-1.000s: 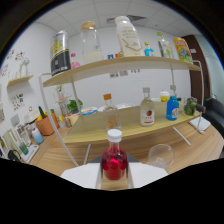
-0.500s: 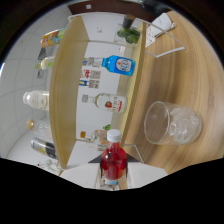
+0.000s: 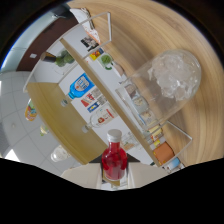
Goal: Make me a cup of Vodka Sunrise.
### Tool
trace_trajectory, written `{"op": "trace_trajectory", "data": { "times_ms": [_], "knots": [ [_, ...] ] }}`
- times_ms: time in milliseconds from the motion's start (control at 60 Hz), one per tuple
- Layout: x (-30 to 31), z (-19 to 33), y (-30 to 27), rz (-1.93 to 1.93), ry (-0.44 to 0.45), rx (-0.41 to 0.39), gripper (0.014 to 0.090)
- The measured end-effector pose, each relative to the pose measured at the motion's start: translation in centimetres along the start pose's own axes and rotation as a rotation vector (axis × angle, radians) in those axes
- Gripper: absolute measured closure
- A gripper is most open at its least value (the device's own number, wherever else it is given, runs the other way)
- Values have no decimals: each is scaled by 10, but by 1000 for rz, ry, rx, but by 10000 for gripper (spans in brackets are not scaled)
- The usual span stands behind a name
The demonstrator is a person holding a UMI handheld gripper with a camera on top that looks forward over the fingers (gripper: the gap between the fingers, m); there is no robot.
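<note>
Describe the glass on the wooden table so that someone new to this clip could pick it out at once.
Start from the wooden table beside the shelf rack. Beyond the red bottle held in the hand-held gripper stands a clear glass. Unlike the labelled bottles on the rack, it is open-topped, unlabelled and full of ice.

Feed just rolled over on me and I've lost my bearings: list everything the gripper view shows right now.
Small bottle: one, red liquid, white cap, held between the fingers.
Glass: one, clear, filled with ice, on the wooden table beyond the bottle.
Table: one, light wood.
Shelf rack: one, wood with clear sides, crowded with bottles and packets.
Blue bottle: one, on the shelf.
Clear bottle with red label: one, on the shelf.
Gripper: one, pale fingers shut on the small bottle.
</note>
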Motion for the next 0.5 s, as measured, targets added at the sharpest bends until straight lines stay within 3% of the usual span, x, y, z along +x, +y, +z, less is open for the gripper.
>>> {"op": "trace_trajectory", "data": {
  "times_ms": [233, 500],
  "knots": [
    [0, -1, 12, -262, 67, 3, 703],
    [-9, -1, 69, -1246, 196, -16, 698]
  ]
}}
